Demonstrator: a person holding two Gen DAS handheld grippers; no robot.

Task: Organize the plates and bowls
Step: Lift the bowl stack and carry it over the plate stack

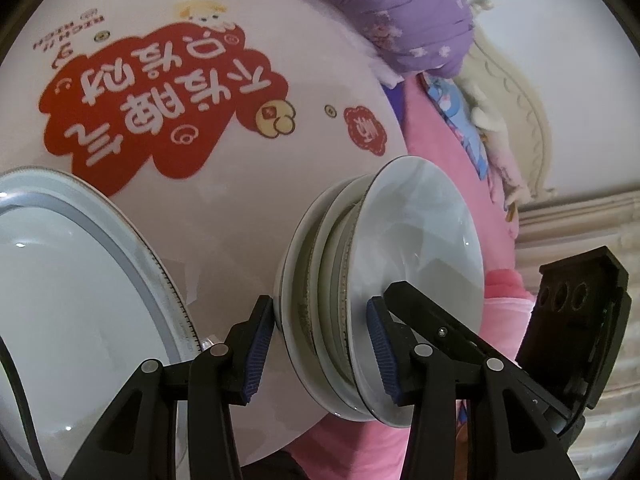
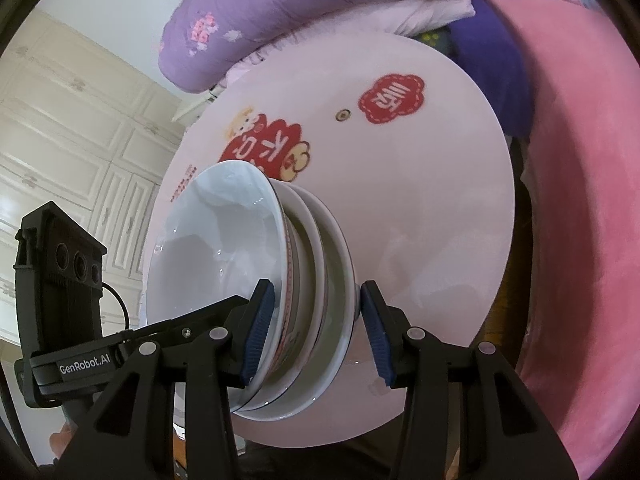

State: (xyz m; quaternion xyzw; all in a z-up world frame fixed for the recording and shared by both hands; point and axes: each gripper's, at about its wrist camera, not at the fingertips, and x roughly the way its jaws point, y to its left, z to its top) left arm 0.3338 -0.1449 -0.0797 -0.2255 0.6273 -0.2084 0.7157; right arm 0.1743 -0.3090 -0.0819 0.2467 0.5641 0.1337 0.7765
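Note:
A stack of three white bowls (image 1: pixel 400 248) stands on a round pink table (image 1: pixel 224 208) printed with red Chinese characters. The views are rolled sideways. My left gripper (image 1: pixel 324 344) has its jaws on either side of the stack, one blue pad on the bottom bowl's outside and one inside the top bowl. In the right wrist view the same stack (image 2: pixel 248 272) sits between the jaws of my right gripper (image 2: pixel 316 336), with the left pad on the top bowl's rim and the right pad close to the bottom bowl's foot. A large white plate (image 1: pixel 80 304) lies on the table beside the stack.
A pink blanket (image 2: pixel 572 216) and a purple quilt (image 2: pixel 280 12) lie beyond the table. A cream wardrobe (image 2: pixel 80 152) stands behind. The other gripper's black body shows in each view, on the right in the left wrist view (image 1: pixel 576 320) and on the left in the right wrist view (image 2: pixel 60 288).

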